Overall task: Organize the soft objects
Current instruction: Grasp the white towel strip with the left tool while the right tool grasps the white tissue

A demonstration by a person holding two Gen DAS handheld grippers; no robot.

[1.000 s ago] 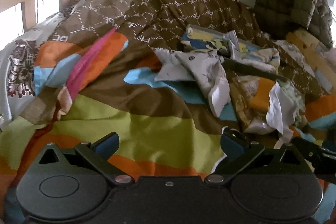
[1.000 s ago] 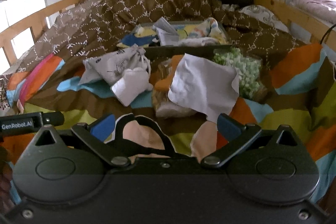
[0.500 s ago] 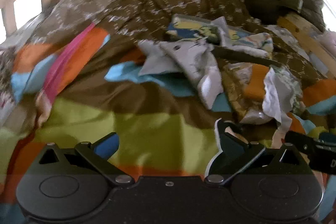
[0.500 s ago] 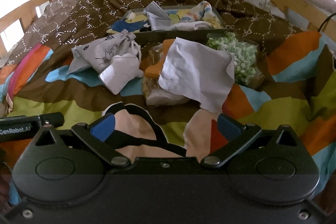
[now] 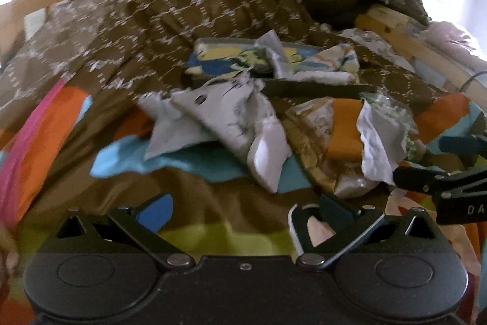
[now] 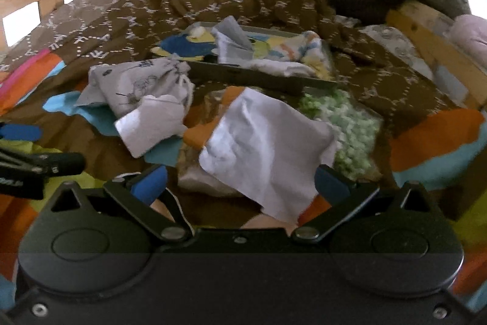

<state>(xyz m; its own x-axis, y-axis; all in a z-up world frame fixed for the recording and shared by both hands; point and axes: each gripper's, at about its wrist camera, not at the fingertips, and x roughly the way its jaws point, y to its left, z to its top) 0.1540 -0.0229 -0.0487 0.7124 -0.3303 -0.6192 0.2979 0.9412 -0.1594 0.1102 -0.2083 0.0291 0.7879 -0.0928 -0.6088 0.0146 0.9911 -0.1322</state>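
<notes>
Both tools, left tool point(image 5: 243, 210) and right tool point(image 6: 240, 180), gape wide and empty; white cloth point(image 6: 264, 148) just before tray point(image 6: 261, 78): light, limp, pinch its near edge.

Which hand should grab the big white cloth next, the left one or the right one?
Probably the right. The right gripper is open with the white cloth lying straight ahead between its fingers. For the left gripper, also open, that cloth sits far off to its right side.

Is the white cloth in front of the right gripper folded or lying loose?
Loose: the white cloth lies spread and crumpled, unfolded, draped over the orange item and the bag of green bits.
</notes>
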